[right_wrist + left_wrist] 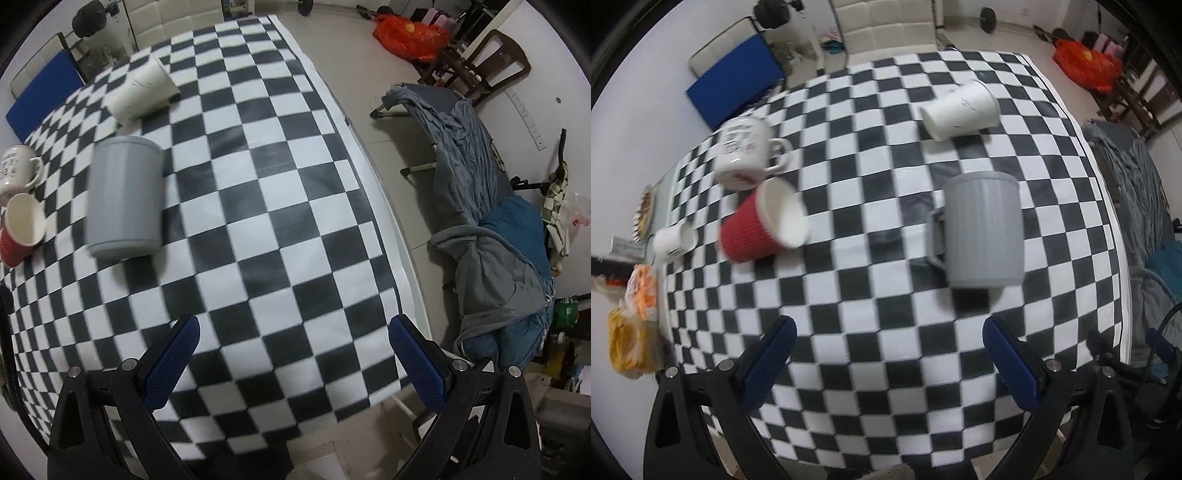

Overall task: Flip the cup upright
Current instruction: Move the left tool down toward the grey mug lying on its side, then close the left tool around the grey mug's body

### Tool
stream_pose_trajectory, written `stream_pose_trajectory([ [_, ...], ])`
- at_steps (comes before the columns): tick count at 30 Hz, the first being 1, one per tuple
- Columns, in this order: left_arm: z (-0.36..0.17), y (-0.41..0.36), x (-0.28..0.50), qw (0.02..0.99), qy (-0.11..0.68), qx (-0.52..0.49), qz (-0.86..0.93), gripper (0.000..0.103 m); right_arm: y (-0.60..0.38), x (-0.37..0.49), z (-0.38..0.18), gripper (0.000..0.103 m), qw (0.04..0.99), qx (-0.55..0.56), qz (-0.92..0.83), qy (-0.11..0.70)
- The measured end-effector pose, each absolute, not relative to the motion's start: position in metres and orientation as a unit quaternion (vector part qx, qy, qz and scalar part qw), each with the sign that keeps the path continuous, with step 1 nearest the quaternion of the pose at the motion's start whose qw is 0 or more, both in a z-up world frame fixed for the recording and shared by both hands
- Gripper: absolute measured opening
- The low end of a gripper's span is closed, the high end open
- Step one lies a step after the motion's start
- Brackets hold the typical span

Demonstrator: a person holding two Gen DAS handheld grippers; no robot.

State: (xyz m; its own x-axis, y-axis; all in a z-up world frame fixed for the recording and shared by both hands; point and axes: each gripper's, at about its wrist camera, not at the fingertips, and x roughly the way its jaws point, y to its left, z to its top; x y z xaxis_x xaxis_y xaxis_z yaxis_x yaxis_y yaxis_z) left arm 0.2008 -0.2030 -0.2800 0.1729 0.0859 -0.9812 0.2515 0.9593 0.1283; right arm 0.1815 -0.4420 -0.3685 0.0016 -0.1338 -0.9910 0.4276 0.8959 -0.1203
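Observation:
A grey mug stands upside down on the checkered tablecloth, handle to the left; it also shows in the right wrist view. A red ribbed paper cup lies on its side, mouth toward me, also at the left edge of the right wrist view. A white paper cup lies on its side farther back, also in the right wrist view. My left gripper is open and empty, short of the grey mug. My right gripper is open and empty, to the mug's right.
A white printed mug stands behind the red cup; a small white cup lies at the far left. Snack bags sit at the table's left edge. The table's right edge drops to floor, with a cot and blankets beyond.

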Motion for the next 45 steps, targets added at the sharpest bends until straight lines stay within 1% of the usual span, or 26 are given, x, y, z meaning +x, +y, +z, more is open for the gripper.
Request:
stream_pose_trajectory([
  [6, -0.305, -0.229, 0.222, 0.739, 0.660, 0.116, -0.070, 0.103, -0.465, 0.200, -0.403, 0.103, 0.693, 0.131, -0.193, 0.683],
  [16, -0.347, -0.238, 0.260, 0.699, 0.708, 0.014, -0.101, 0.102, -0.479, 0.218, -0.439, 0.103, 0.685, 0.164, -0.180, 0.687],
  [25, -0.375, -0.255, 0.270, 0.682, 0.718, 0.014, -0.136, 0.101, -0.482, 0.215, -0.460, 0.103, 0.673, 0.181, -0.186, 0.692],
  [26, -0.377, -0.257, 0.270, 0.682, 0.717, 0.016, -0.141, 0.099, -0.483, 0.216, -0.461, 0.103, 0.672, 0.182, -0.186, 0.693],
  [27, -0.378, -0.260, 0.270, 0.683, 0.716, 0.018, -0.144, 0.092, -0.484, 0.216, -0.462, 0.103, 0.672, 0.184, -0.187, 0.693],
  [28, -0.378, -0.262, 0.269, 0.684, 0.713, 0.020, -0.150, 0.084, -0.484, 0.217, -0.463, 0.103, 0.671, 0.186, -0.188, 0.693],
  [29, -0.377, -0.265, 0.269, 0.685, 0.712, 0.025, -0.152, 0.080, -0.483, 0.217, -0.463, 0.103, 0.670, 0.187, -0.188, 0.693],
  [34, -0.368, -0.255, 0.264, 0.697, 0.700, 0.045, -0.147, 0.080, -0.481, 0.219, -0.462, 0.103, 0.668, 0.189, -0.193, 0.694],
  [40, -0.353, -0.230, 0.257, 0.710, 0.689, 0.040, -0.144, 0.079, -0.469, 0.217, -0.452, 0.103, 0.671, 0.180, -0.187, 0.694],
  [45, -0.330, -0.180, 0.239, 0.723, 0.679, 0.032, -0.125, 0.079, -0.440, 0.215, -0.440, 0.103, 0.685, 0.181, -0.156, 0.689],
])
